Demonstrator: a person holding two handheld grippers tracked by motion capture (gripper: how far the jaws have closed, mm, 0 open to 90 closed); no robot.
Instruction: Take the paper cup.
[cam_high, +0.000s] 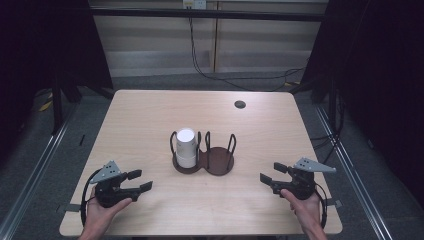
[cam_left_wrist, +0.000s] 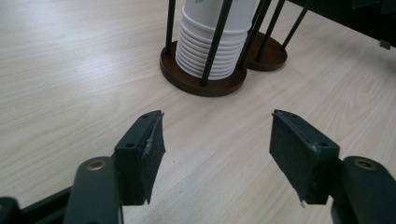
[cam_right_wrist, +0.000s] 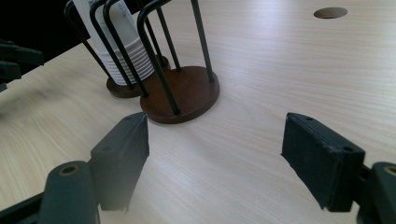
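High view: a pale wood-grain bench (cam_high: 150, 115) carries a dark brown holder (cam_high: 203, 159) made of 2 joined round bases, each ringed by thin black wire loops. Its left compartment holds a nested stack of white ribbed paper cups (cam_high: 186, 147); the right compartment is bare. A small round hole (cam_high: 240, 104) sits near the far edge. The left claw (cam_high: 141, 181) and right claw (cam_high: 267, 172) hover near the front corners, well apart from the holder, both with jaws spread and gripping nothing.
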